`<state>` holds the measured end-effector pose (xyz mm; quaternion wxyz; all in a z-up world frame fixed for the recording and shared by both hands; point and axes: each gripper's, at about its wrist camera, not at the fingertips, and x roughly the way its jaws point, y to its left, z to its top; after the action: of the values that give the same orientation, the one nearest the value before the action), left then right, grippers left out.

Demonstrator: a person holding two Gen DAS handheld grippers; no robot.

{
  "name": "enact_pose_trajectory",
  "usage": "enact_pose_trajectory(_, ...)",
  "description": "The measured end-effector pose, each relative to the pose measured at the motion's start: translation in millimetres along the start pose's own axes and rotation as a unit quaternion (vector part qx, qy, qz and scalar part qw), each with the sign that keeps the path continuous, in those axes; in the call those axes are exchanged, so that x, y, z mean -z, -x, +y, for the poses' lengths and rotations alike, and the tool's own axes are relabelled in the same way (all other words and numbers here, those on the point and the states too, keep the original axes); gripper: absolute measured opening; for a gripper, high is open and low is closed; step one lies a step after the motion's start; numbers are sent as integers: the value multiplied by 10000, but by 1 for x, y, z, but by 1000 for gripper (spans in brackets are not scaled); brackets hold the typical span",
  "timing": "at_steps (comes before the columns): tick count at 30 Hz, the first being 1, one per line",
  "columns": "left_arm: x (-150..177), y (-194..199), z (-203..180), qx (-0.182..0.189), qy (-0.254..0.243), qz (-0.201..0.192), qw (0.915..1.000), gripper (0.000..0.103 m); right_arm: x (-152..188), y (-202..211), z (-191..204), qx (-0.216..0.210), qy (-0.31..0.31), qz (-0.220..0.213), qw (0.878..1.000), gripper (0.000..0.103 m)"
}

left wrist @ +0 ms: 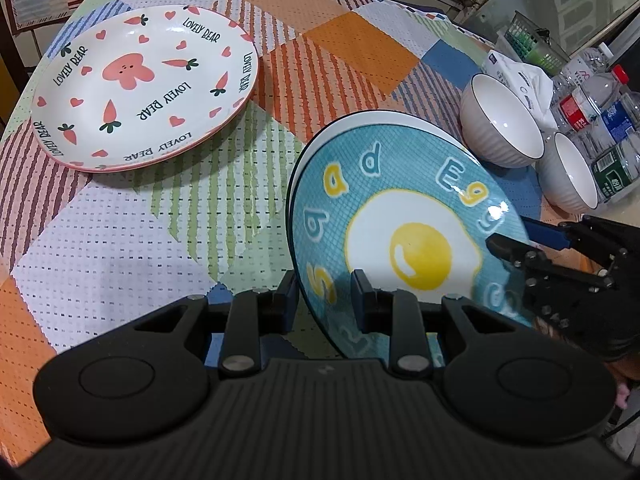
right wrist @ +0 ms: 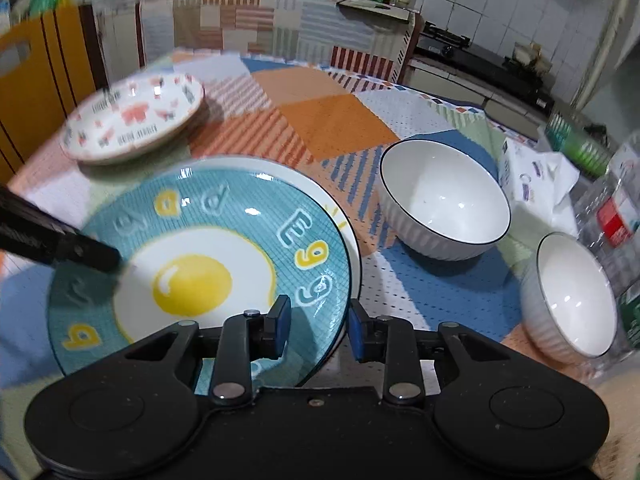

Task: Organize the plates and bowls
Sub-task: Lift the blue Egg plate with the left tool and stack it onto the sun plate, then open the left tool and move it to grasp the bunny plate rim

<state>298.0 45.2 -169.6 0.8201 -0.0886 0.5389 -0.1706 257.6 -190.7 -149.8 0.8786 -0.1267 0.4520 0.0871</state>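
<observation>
A blue egg plate [left wrist: 400,216] lies on a white plate whose rim [left wrist: 352,120] shows behind it. My left gripper [left wrist: 325,300] straddles the egg plate's near rim, jaws apart with a gap on each side. My right gripper [right wrist: 319,330] straddles the opposite rim of the egg plate [right wrist: 200,272], jaws also apart; it shows in the left wrist view [left wrist: 516,242]. A white carrot-print plate [left wrist: 144,88] sits at the far left, also in the right wrist view [right wrist: 134,118]. Two white ribbed bowls [right wrist: 444,204] [right wrist: 572,300] stand to the right.
The table [left wrist: 360,40] has a patchwork cloth. Plastic water bottles [left wrist: 596,120], a tissue pack [left wrist: 516,76] and a green basket [left wrist: 532,40] crowd the right edge beyond the bowls. A counter with a stove [right wrist: 480,56] lies behind.
</observation>
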Motion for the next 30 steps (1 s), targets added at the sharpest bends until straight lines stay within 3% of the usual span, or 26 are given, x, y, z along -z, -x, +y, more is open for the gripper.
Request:
enact_pose_trajectory(3,-1,1,2,18,42,22,10000,25,0,-4,14,301,279,-22,9992,35)
enact_pose_trajectory(8,-6,14,3,118,164,122,9997,25,-3,-4,12,429,109,-88,9990,33)
enact_pose_trajectory(13,-7,50,-6,394,100,-23,9992,24,-8,26,2,-33,-414,-488,9979,33)
enact_pose_trajectory(20,-12,97,-25,-340,-532,-186,9978,24,-24,71,7,-731,-348,-858,9930,34)
enact_pose_trajectory(22,-14,105,-26,-599,-716,-279,9952,27,-32,82,10,-909,-292,-906,9913,39)
enact_pose_trajectory(27,-18,120,-10,-865,-660,-437,9931,29,-52,103,15,-1343,-114,-1090,9849,47)
enact_pose_trajectory(30,-23,131,1,-955,-554,-599,9921,47,-57,110,17,-1590,-92,-1252,9793,55)
